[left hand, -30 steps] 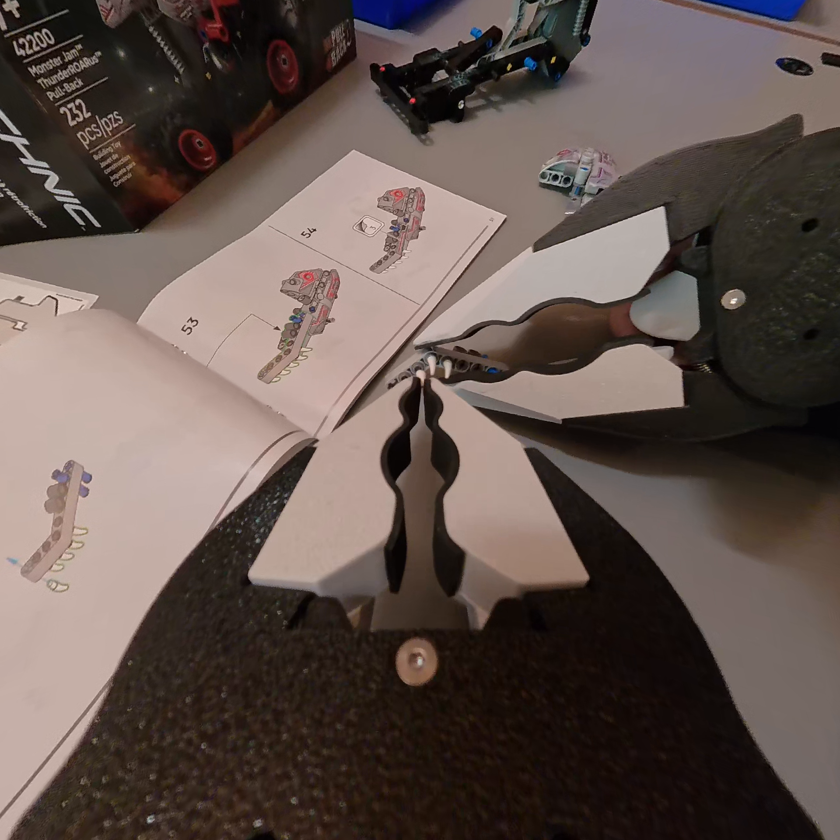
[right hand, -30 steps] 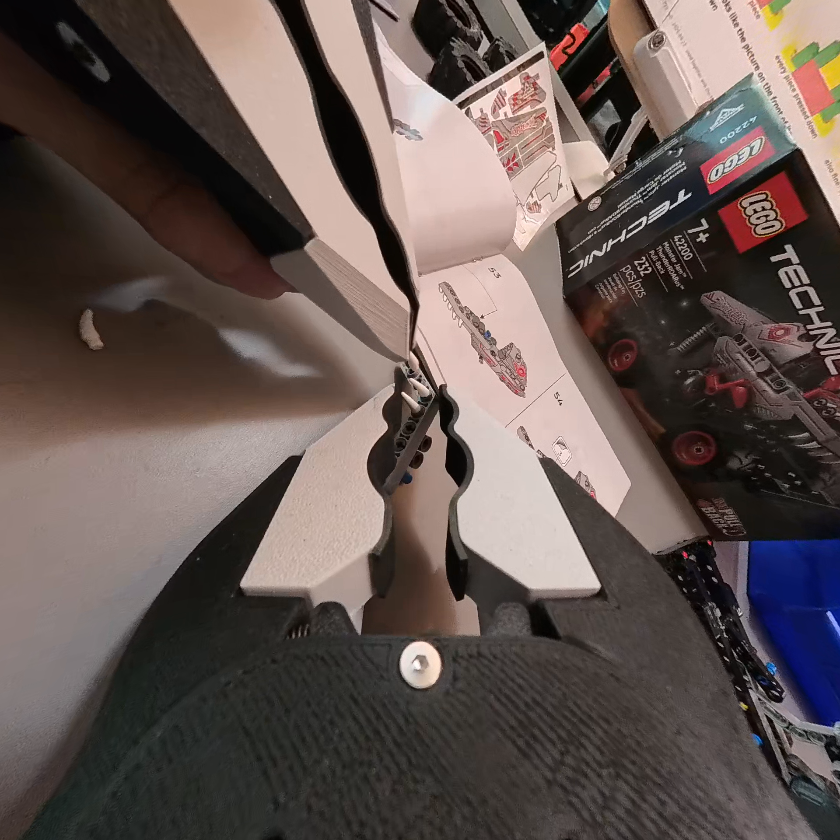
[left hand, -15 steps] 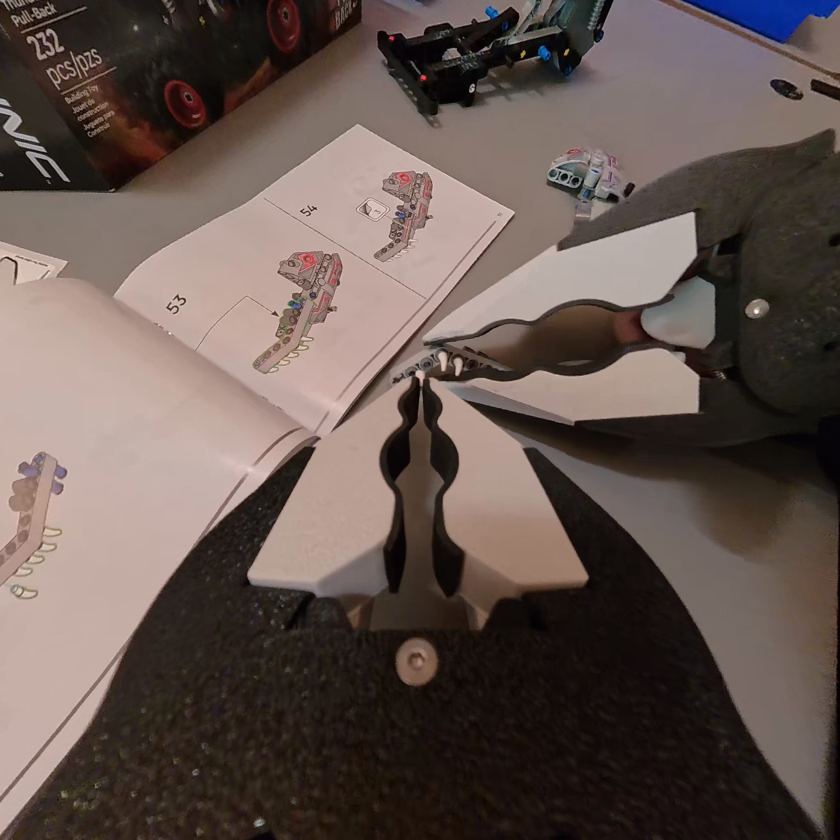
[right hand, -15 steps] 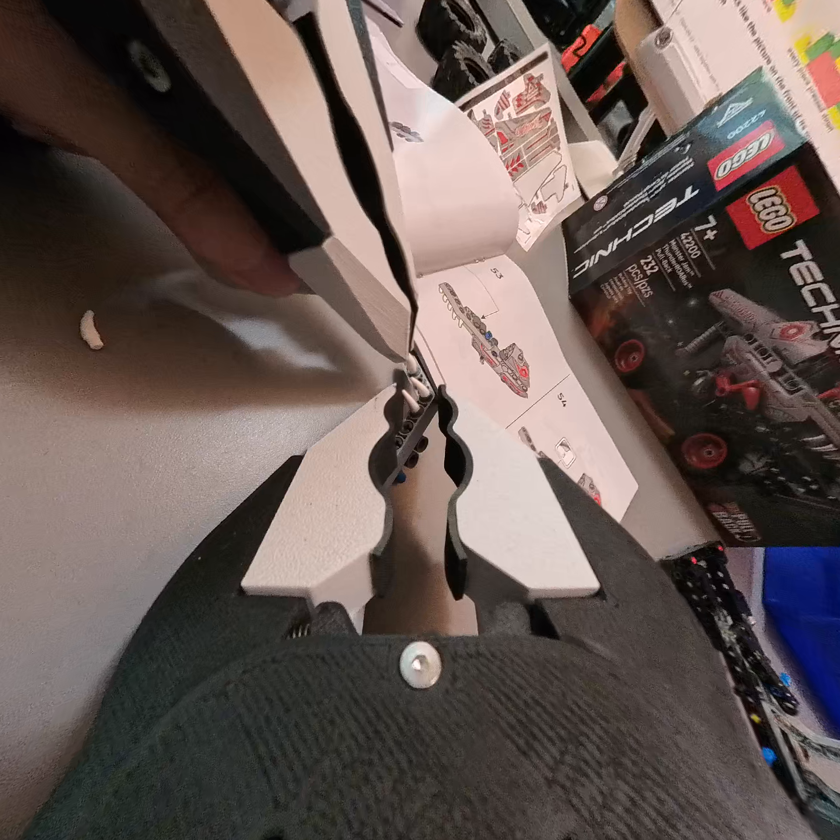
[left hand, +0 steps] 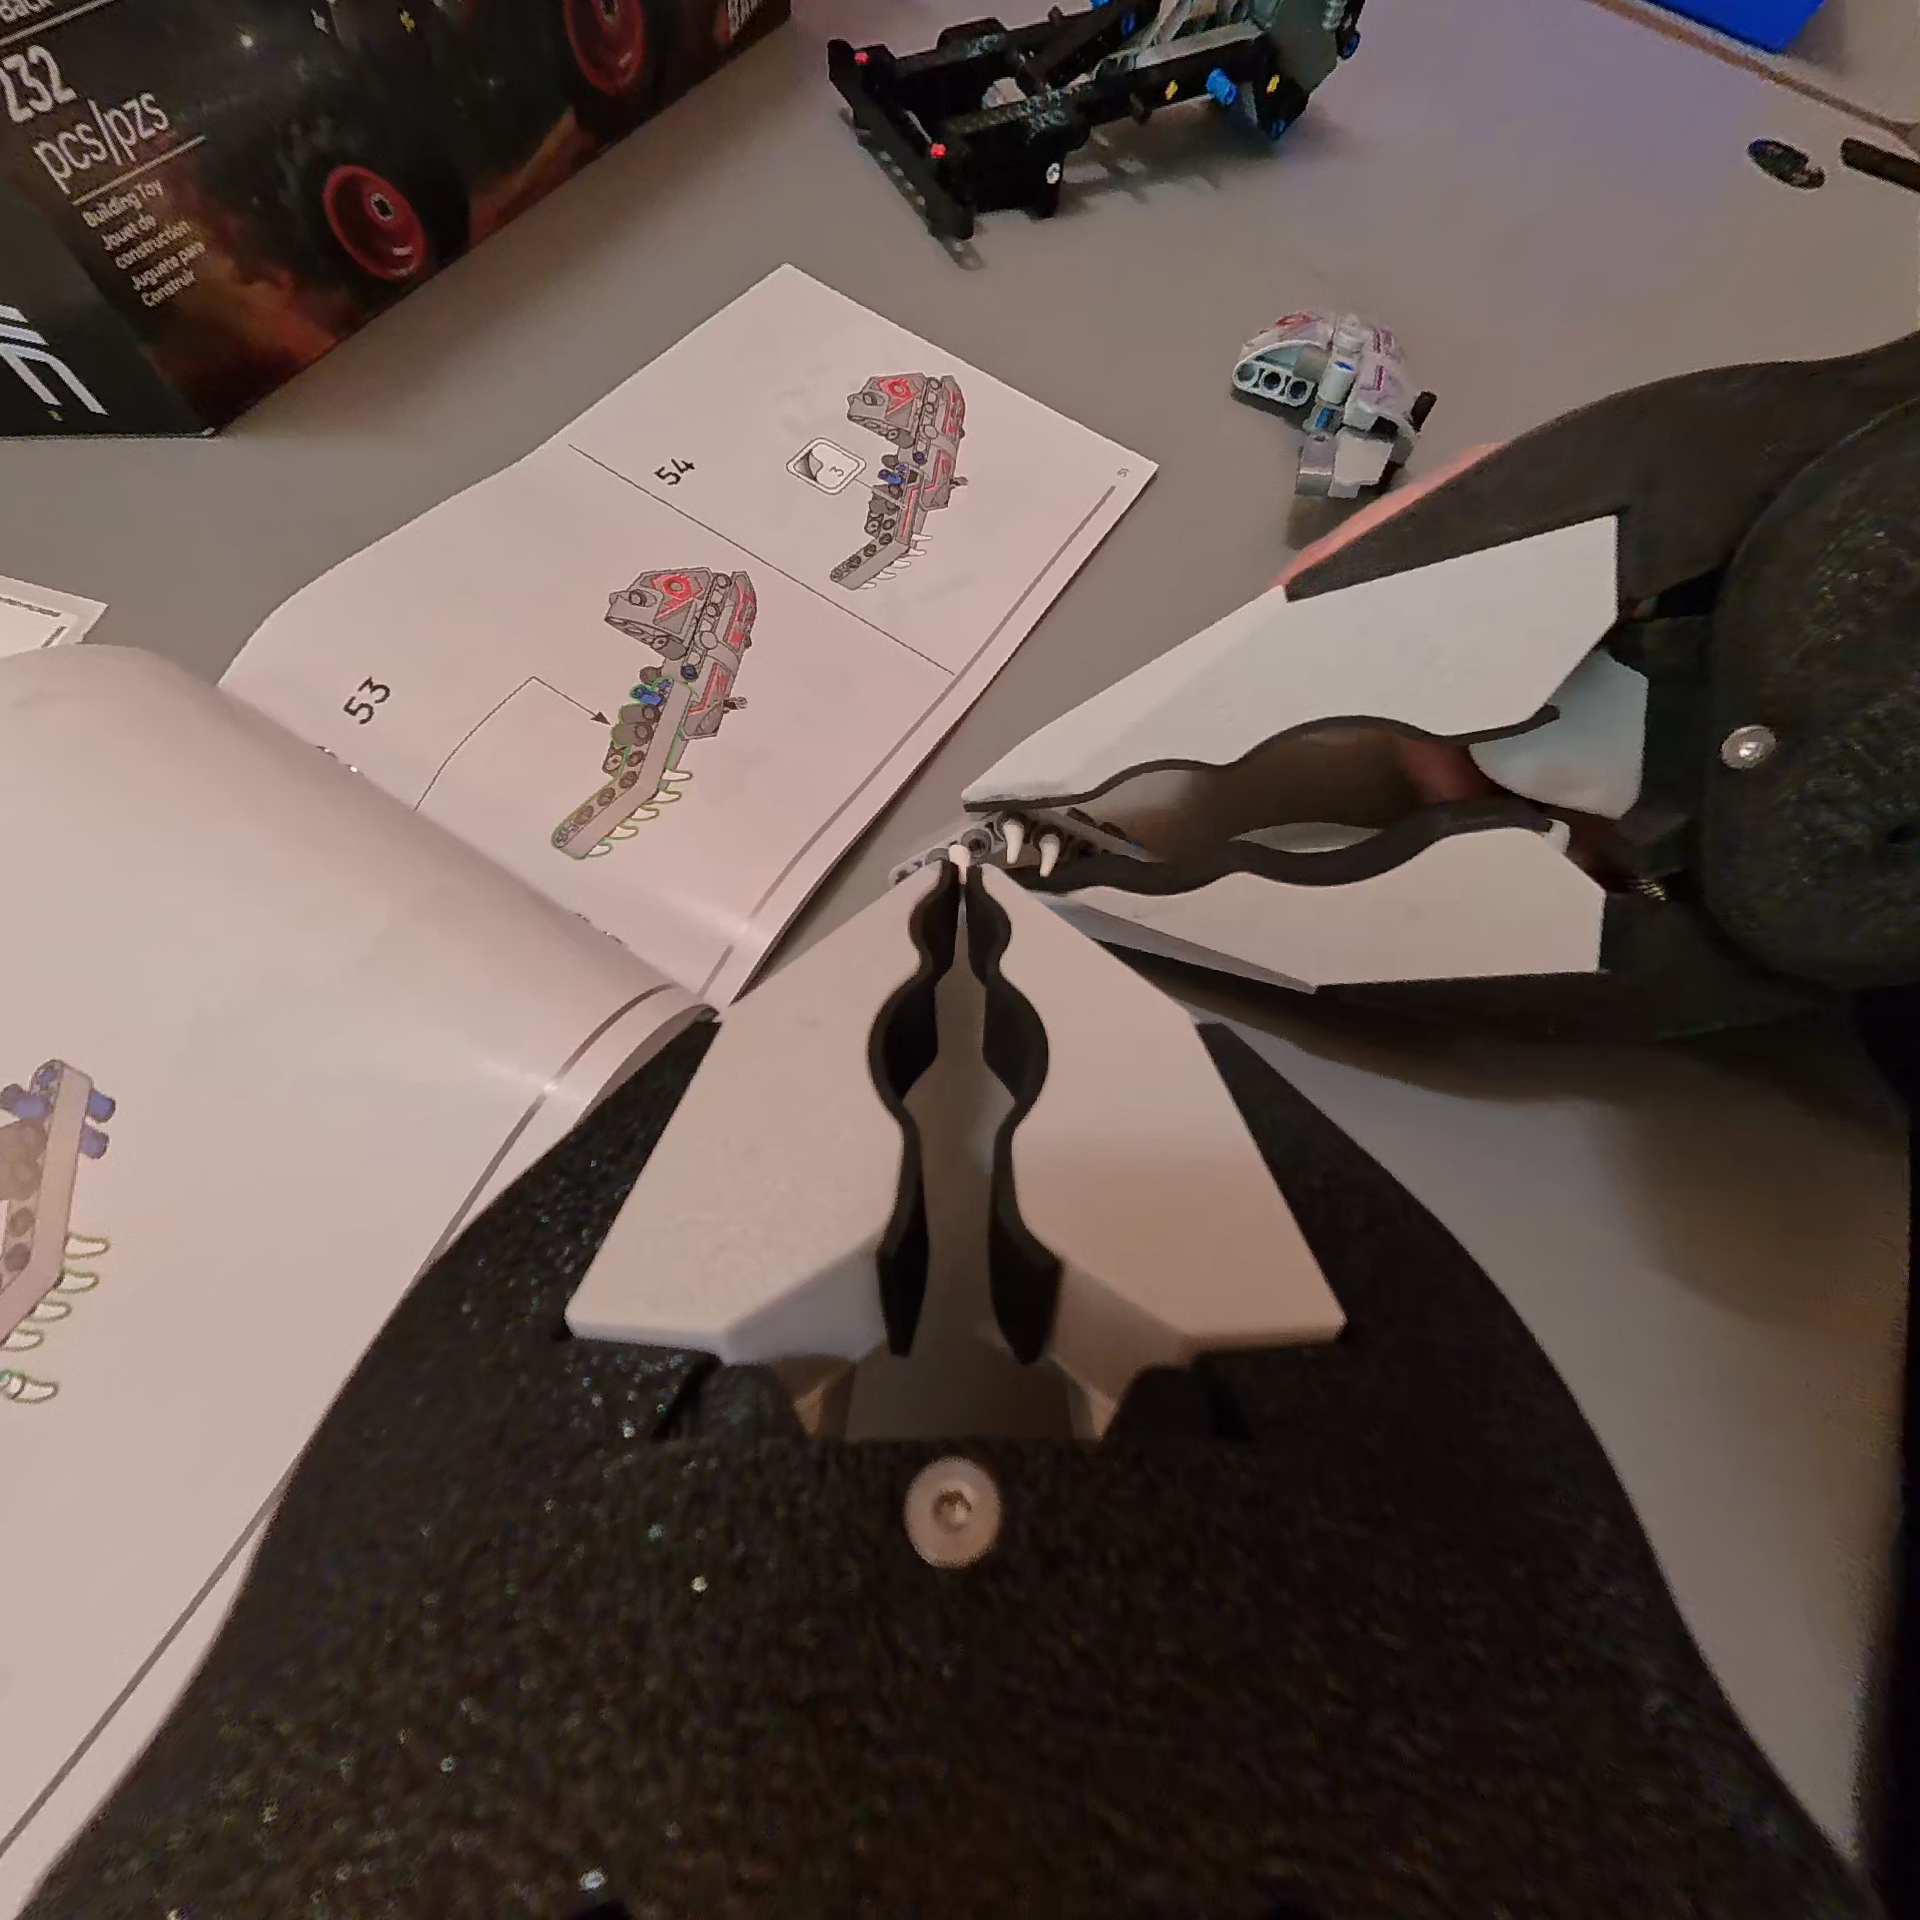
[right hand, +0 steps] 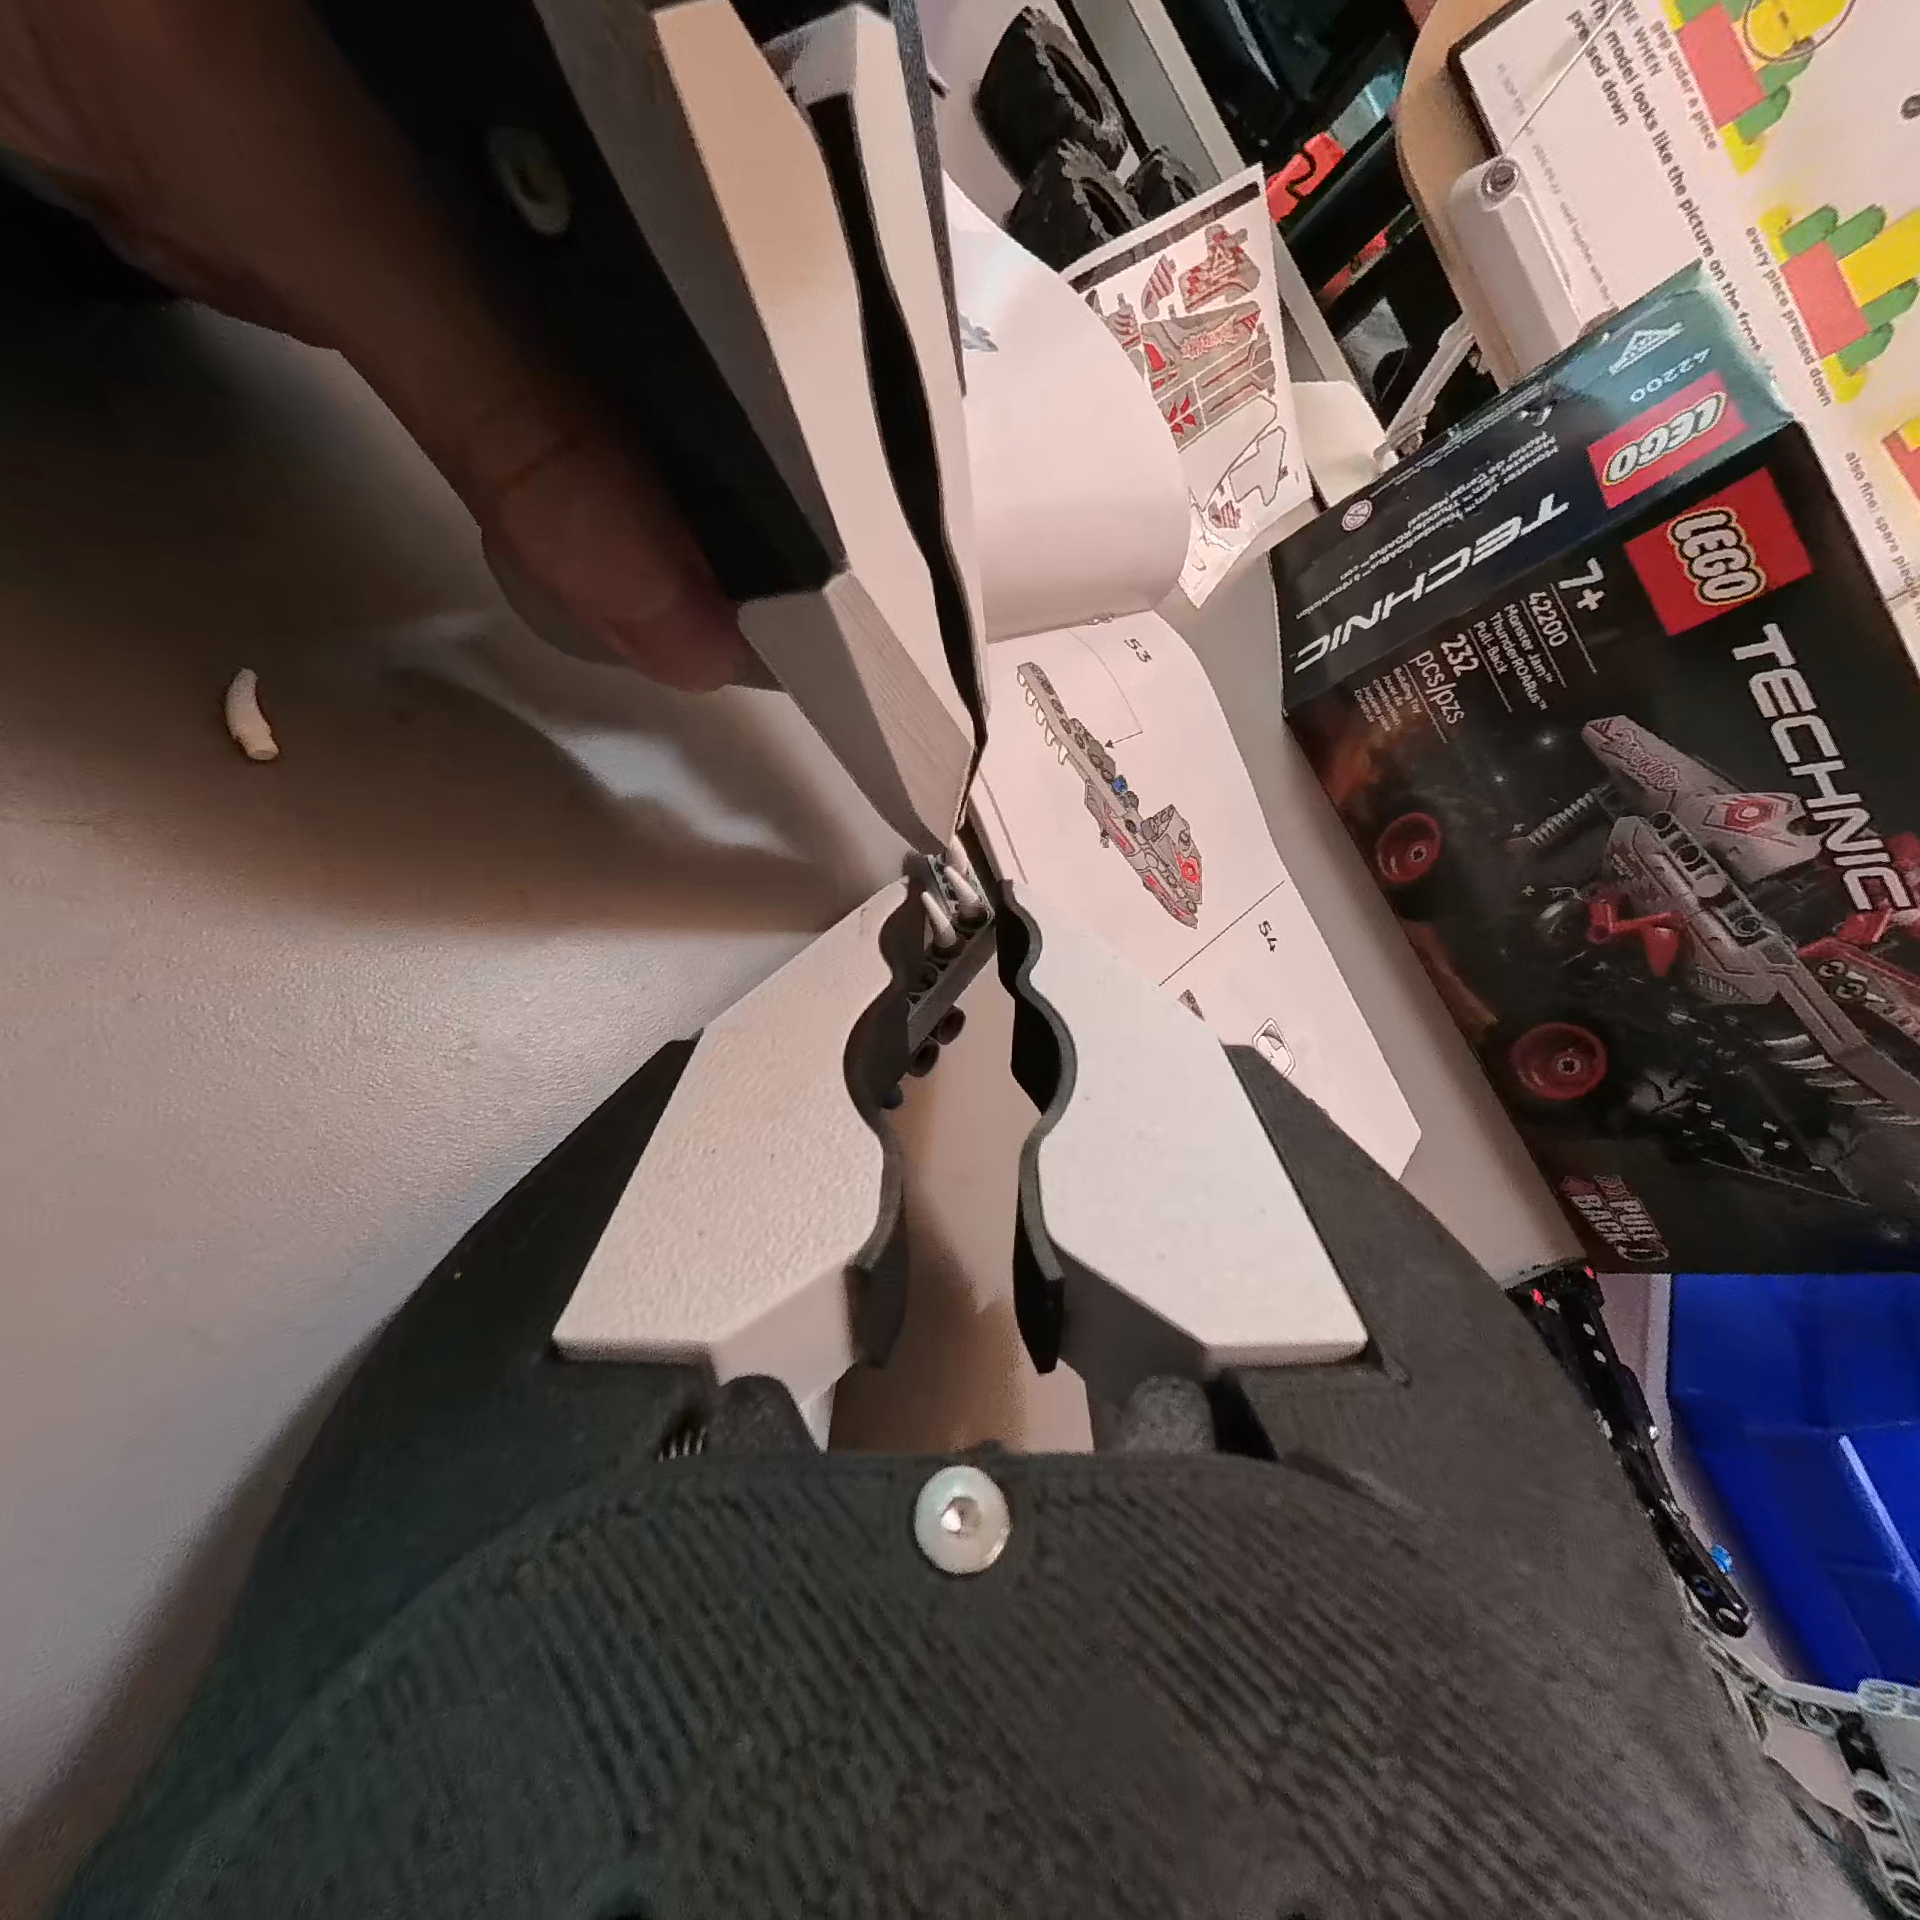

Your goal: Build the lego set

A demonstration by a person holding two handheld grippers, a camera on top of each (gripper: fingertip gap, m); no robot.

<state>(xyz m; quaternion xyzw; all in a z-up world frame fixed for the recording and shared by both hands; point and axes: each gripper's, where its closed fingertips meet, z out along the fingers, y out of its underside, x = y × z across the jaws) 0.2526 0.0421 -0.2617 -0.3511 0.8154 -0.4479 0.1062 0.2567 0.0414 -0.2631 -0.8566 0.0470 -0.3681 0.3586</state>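
My right gripper (right hand: pixel 951 904) is shut on a short grey beam (right hand: pixel 940 966) with white teeth and dark pins along it. In the left wrist view the right gripper (left hand: pixel 1003 847) comes in from the right, the beam (left hand: pixel 982 836) poking out past its tips. My left gripper (left hand: pixel 958 878) is shut, with a small white tooth (left hand: pixel 956 854) pinched at its tips and pressed against the beam's end. In the right wrist view the left gripper (right hand: pixel 961 821) comes down from above onto the beam. Both are held just above the grey table (left hand: pixel 1558 1195).
An open instruction booklet (left hand: pixel 623 623) lies to the left, the set's box (left hand: pixel 260 156) behind it. A black chassis (left hand: pixel 1060 104) and a small grey-red sub-assembly (left hand: pixel 1340 400) lie farther back. A loose white tooth (right hand: pixel 249 717) lies on the table. A blue bin (right hand: pixel 1808 1455), tyres (right hand: pixel 1070 177) and a sticker sheet (right hand: pixel 1216 343) also show. The tips of both grippers are at nearly the same place. From either gripper's tips it is about 20 cm to the small grey-red sub-assembly (left hand: pixel 1340 400).
Both grippers stay tip to tip on the beam. The left view has drifted forward over the booklet, and a bit more of the beam shows past the right gripper's tips.
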